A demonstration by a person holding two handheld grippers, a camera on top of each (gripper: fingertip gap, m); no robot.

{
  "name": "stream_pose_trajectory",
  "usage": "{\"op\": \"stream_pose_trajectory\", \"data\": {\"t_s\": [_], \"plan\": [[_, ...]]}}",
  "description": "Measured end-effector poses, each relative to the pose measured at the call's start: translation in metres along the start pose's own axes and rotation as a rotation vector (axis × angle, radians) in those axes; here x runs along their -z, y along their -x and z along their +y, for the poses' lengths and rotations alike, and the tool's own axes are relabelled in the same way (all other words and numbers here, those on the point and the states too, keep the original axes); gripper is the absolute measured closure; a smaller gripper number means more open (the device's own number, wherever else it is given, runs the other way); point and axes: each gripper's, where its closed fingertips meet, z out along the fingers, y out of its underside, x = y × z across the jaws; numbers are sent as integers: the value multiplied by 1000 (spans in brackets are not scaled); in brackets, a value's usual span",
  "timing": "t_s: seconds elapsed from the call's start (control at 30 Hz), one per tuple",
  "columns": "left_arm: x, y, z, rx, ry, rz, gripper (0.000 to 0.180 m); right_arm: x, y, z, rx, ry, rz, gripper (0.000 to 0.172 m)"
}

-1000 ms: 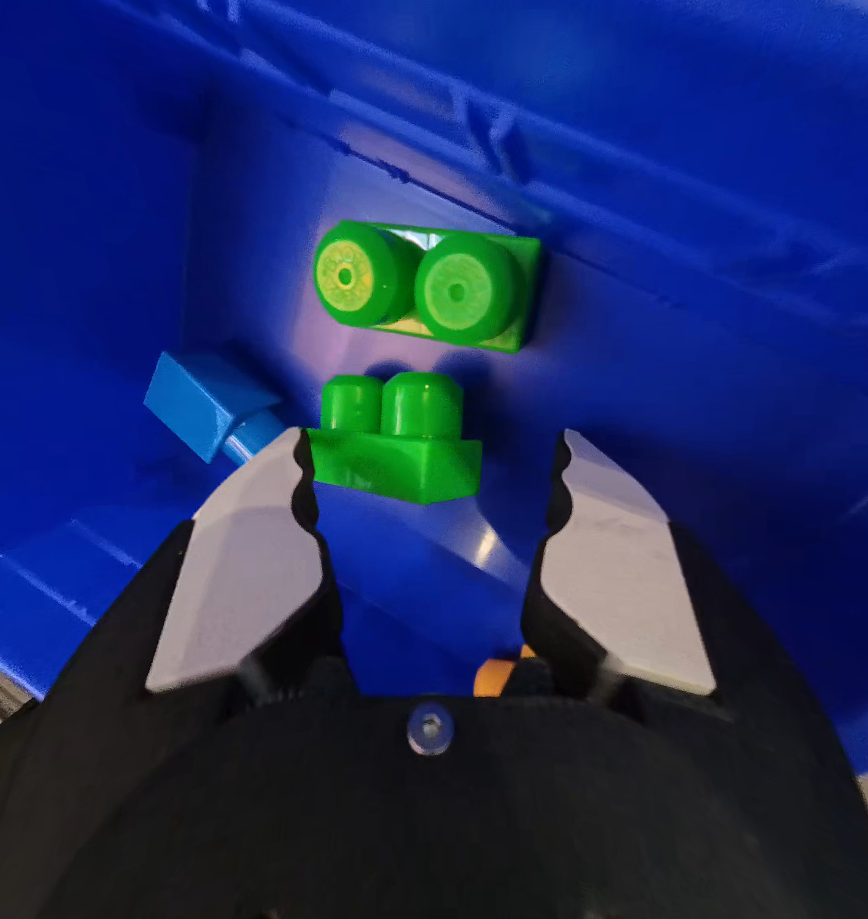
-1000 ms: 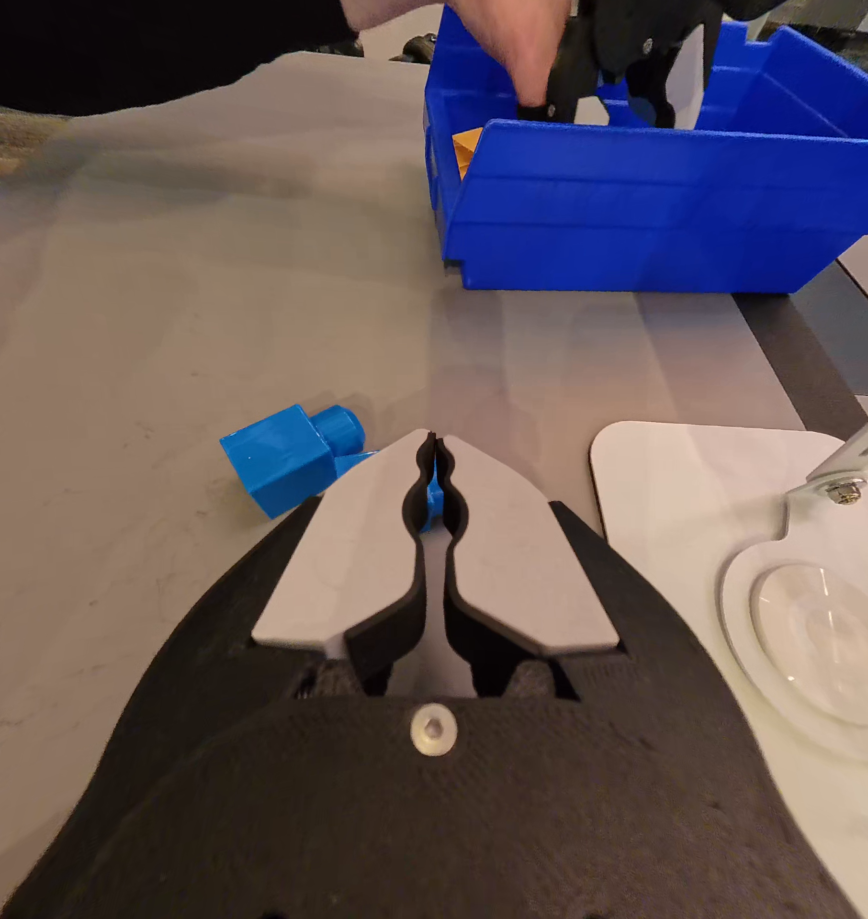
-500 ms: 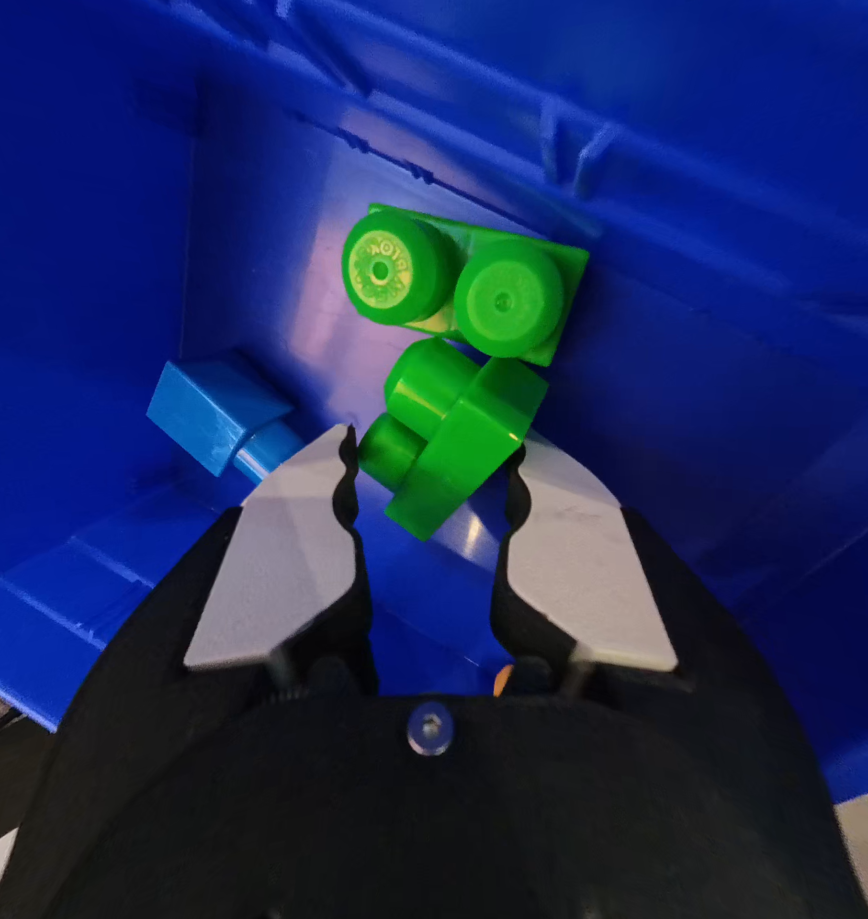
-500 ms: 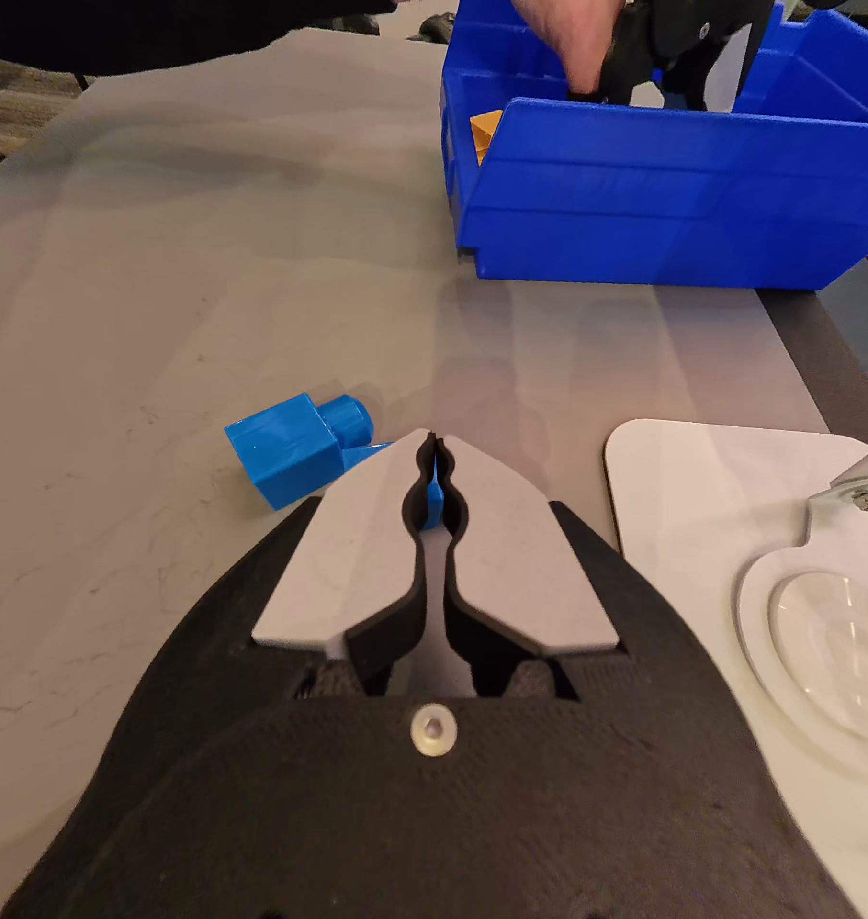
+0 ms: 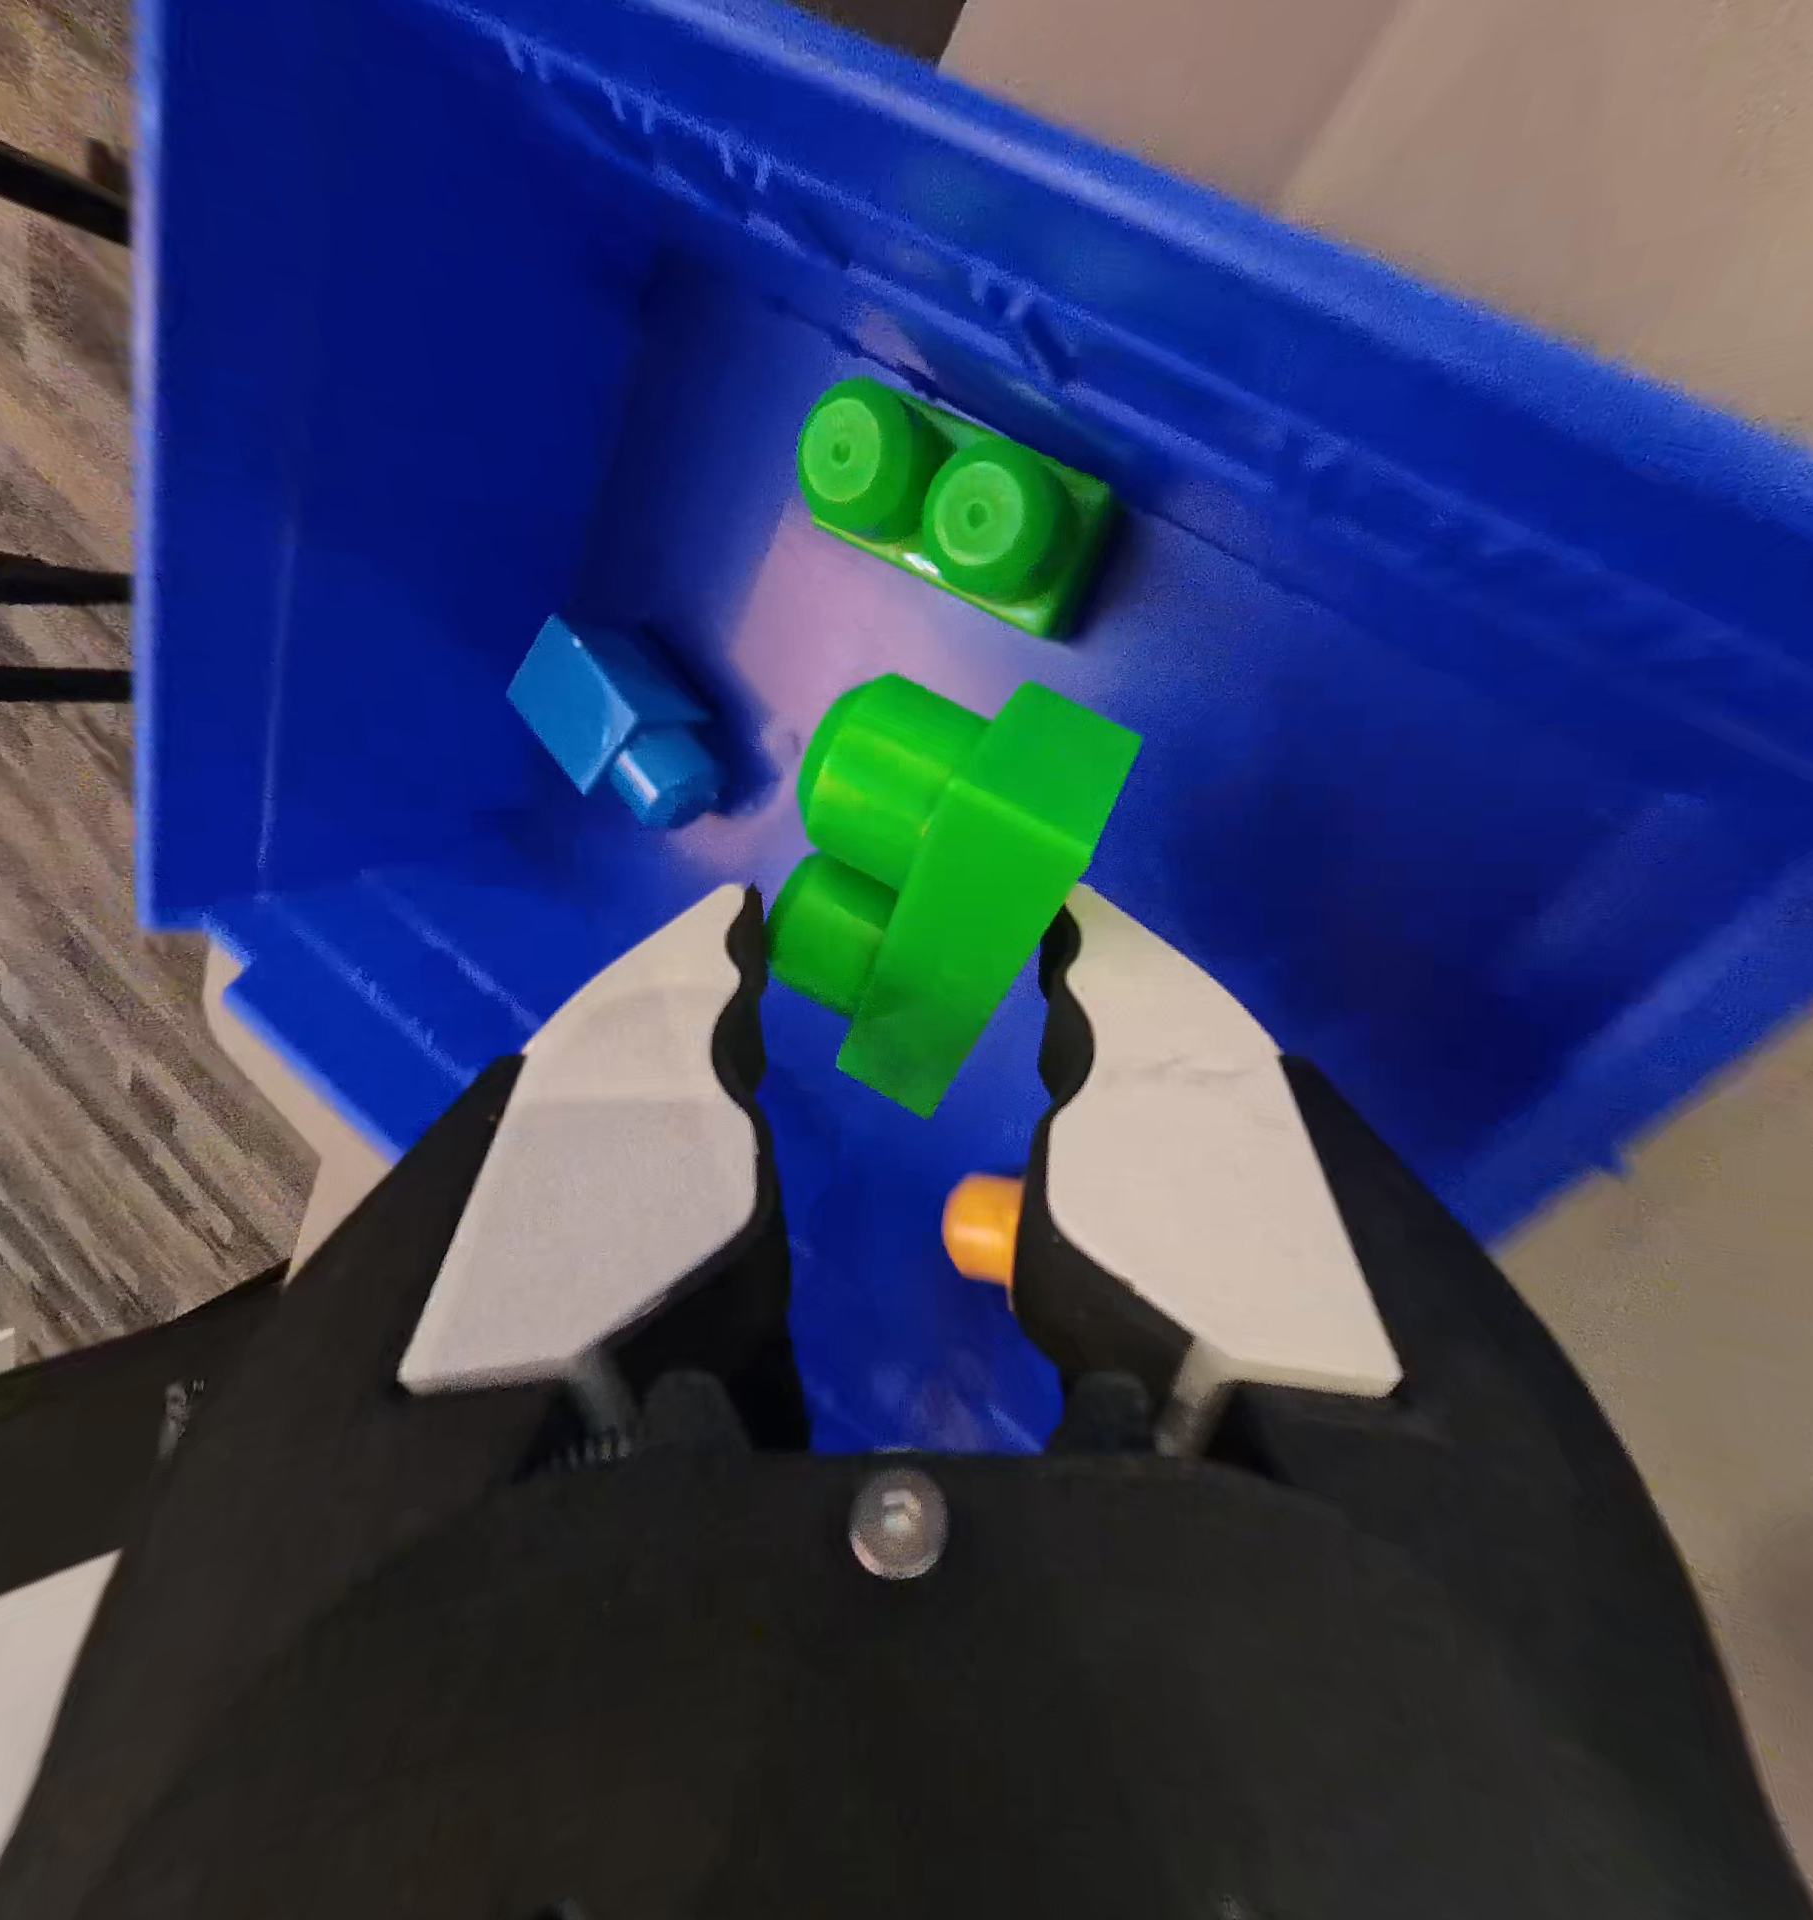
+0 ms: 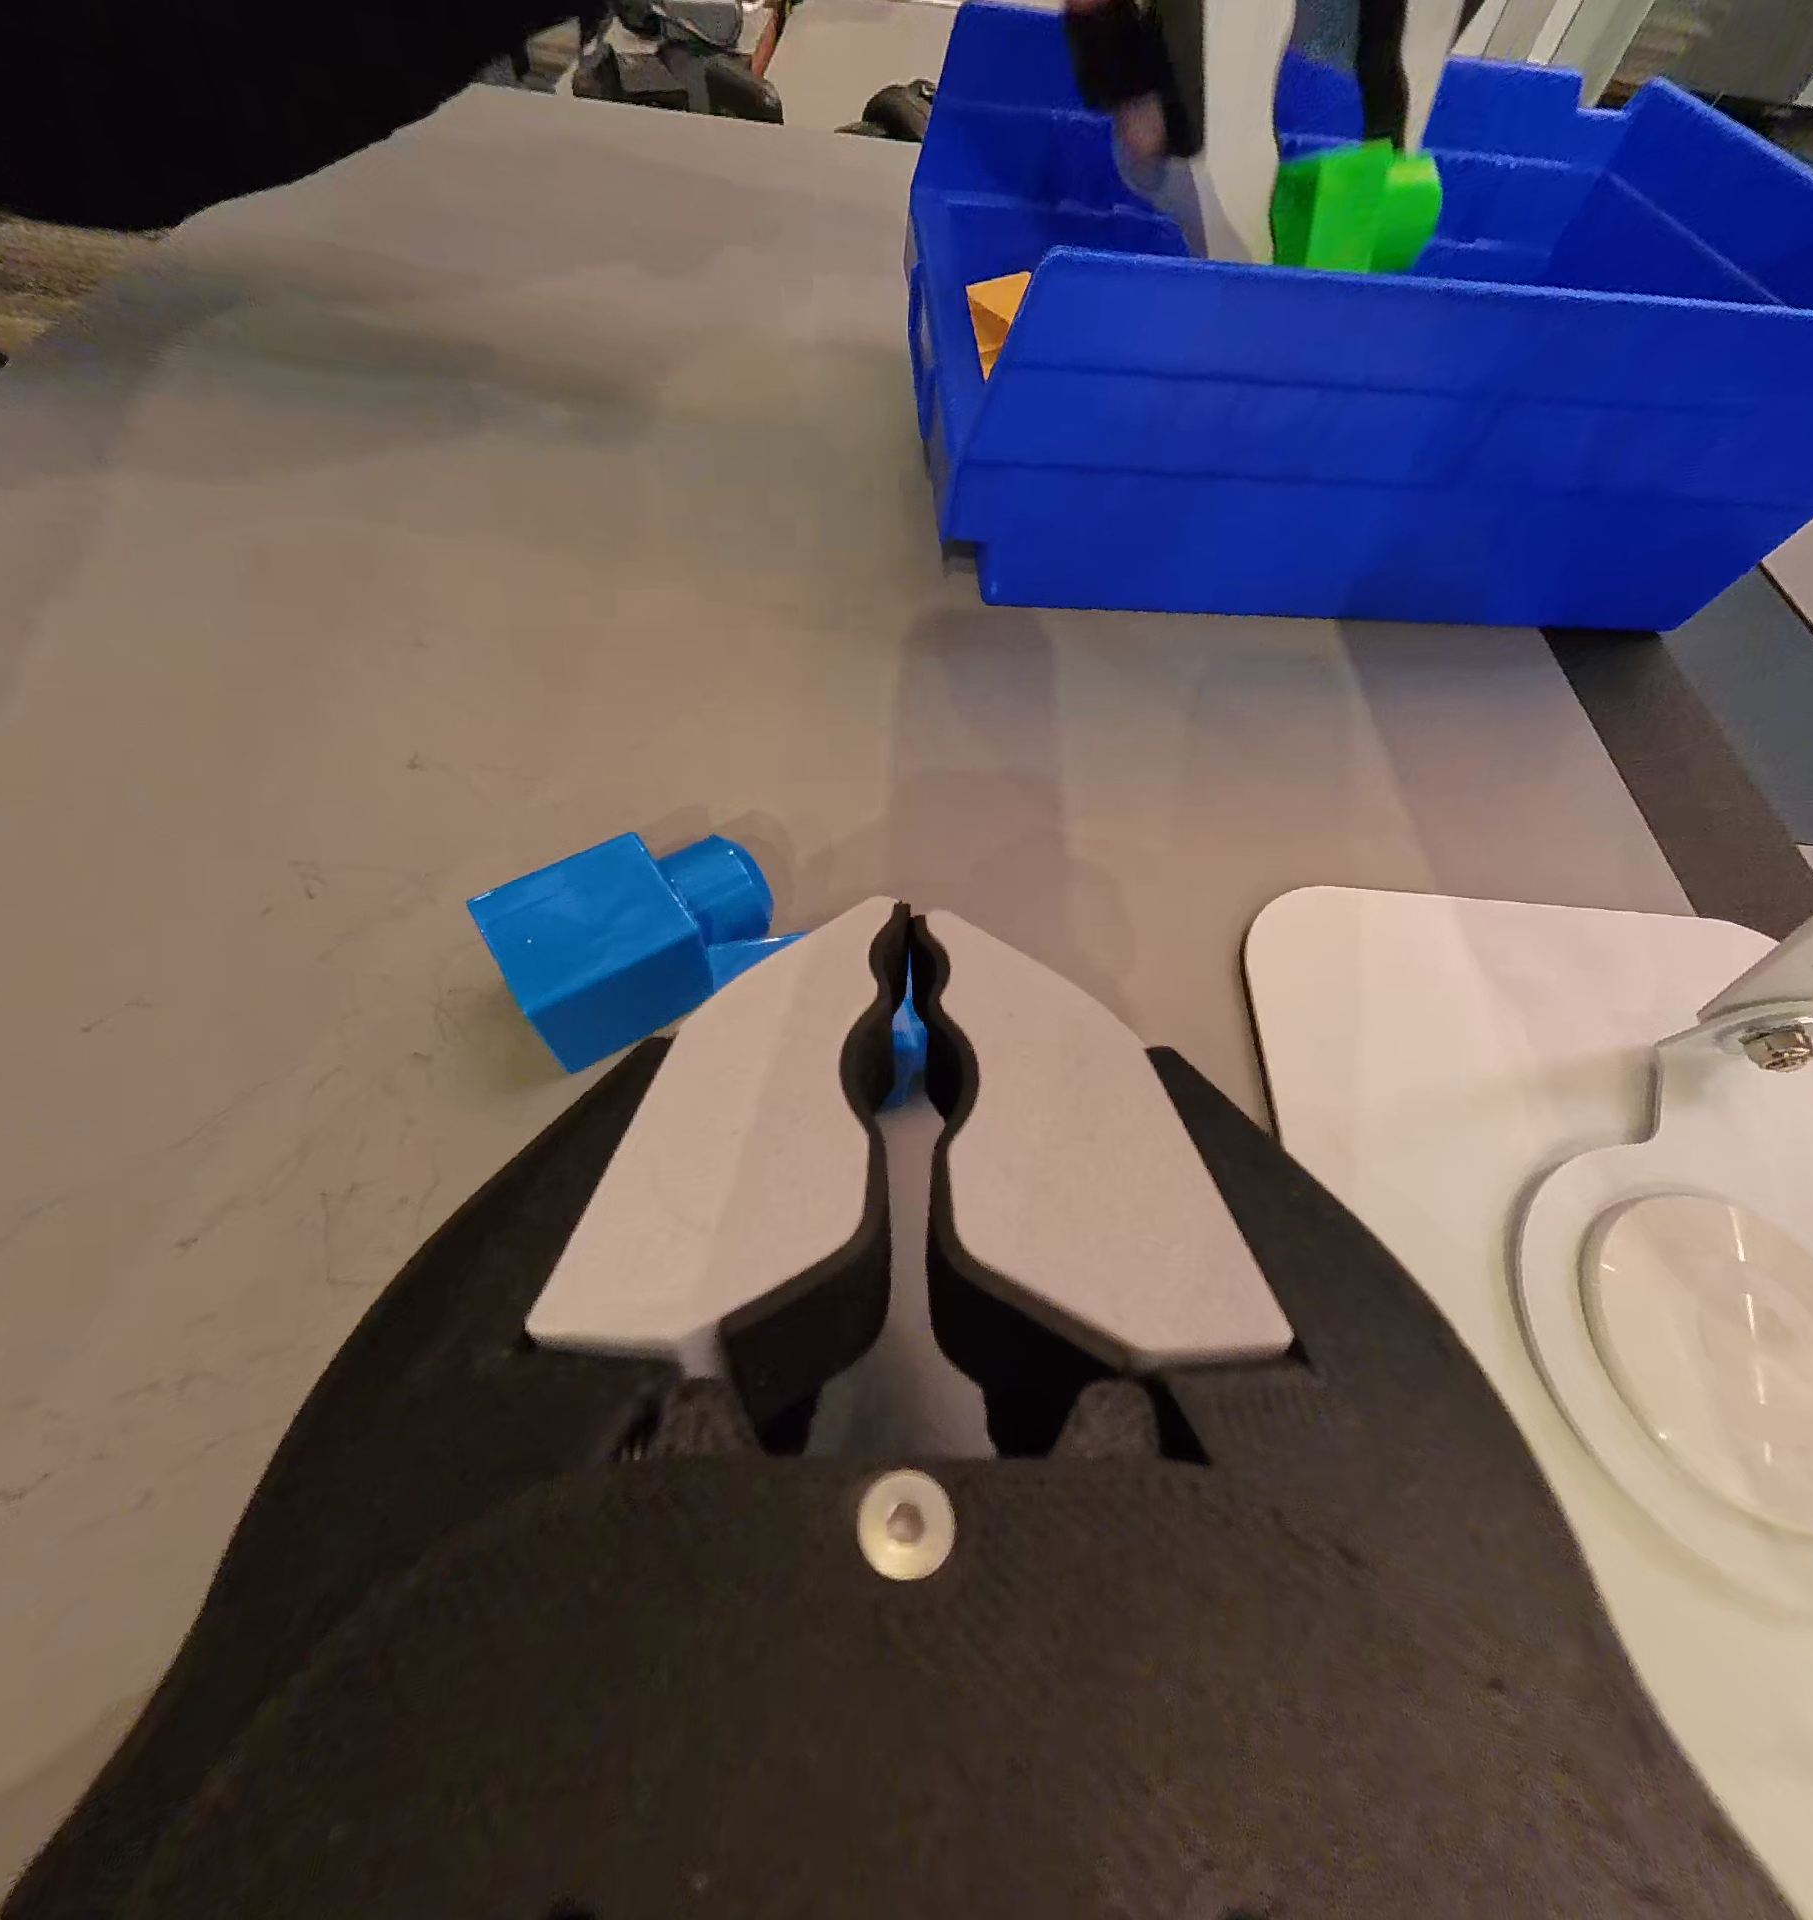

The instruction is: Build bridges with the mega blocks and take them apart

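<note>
Left wrist view looks down past patterned grey carpet (image 5: 40, 935) at the left edge into a blue bin (image 5: 1401, 831) sitting on a pale table (image 5: 1660, 208). On the bin's floor lie a blue block (image 5: 611, 727), a second green block (image 5: 954, 509) against the far wall, and an orange piece (image 5: 975, 1236) close by. The left gripper (image 5: 897, 925) is closed part-way on a green block (image 5: 985, 883), tilted, with one fingertip on a stud and the other on the base, lifted clear of the floor.

Seen from the right wrist, the grey tabletop (image 6: 466, 520) carries faint scuffs. A blue block (image 6: 611, 945) lies on its side there, just left of the right gripper (image 6: 907, 920), whose fingertips meet with nothing gripped. Further right sit a white board (image 6: 1453, 1039) and a clear lens on a stand (image 6: 1712, 1351); the bin (image 6: 1401, 436) stands at the far right.
</note>
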Motion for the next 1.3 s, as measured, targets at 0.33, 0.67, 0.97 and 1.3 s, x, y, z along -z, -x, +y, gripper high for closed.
{"op": "stream_pose_trajectory", "data": {"t_s": [0.33, 0.67, 0.97, 1.3], "plan": [[107, -154, -1, -36, -154, 50, 130, 9, 0, -6, -14, -48, 47, 172], [49, -244, -2, -116, 51, 159, 130, 15, 13, 3, 0, -19, 46, 172], [45, -246, -8, -95, 41, 190, 113, 17, 14, 6, -23, -21, 32, 172], [75, -213, -41, -43, -161, 209, 120, 33, 55, 4, -63, -41, -6, 170]]}}
